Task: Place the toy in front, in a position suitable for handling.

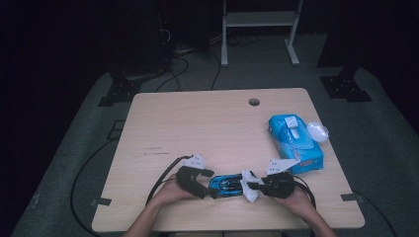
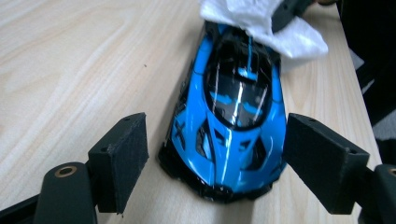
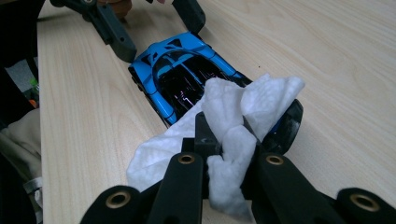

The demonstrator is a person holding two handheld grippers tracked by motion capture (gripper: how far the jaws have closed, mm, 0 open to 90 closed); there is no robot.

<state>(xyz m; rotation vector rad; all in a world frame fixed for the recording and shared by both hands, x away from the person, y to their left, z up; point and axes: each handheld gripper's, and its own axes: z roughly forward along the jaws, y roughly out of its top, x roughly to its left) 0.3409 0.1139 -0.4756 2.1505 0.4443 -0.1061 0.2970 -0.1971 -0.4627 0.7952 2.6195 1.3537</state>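
A blue and black toy car [image 1: 225, 185] [image 2: 233, 116] [image 3: 182, 74] lies near the front edge of the wooden table [image 1: 207, 123]. My left gripper [image 1: 206, 183] [image 2: 215, 158] is open, its two pads straddling one end of the car. A gap shows beside the left pad, while the right pad sits close against the body. My right gripper [image 1: 254, 185] [image 3: 224, 135] is shut on a crumpled white wipe [image 1: 248, 186] [image 2: 261, 18] [image 3: 243, 107]. The wipe rests on the car's other end and covers part of its roof.
A blue pack of wipes [image 1: 295, 140] lies at the table's right side, with a small white rounded object [image 1: 317, 131] next to it. A cable hole [image 1: 254, 102] sits near the far edge. Cables trail off the left front of the table.
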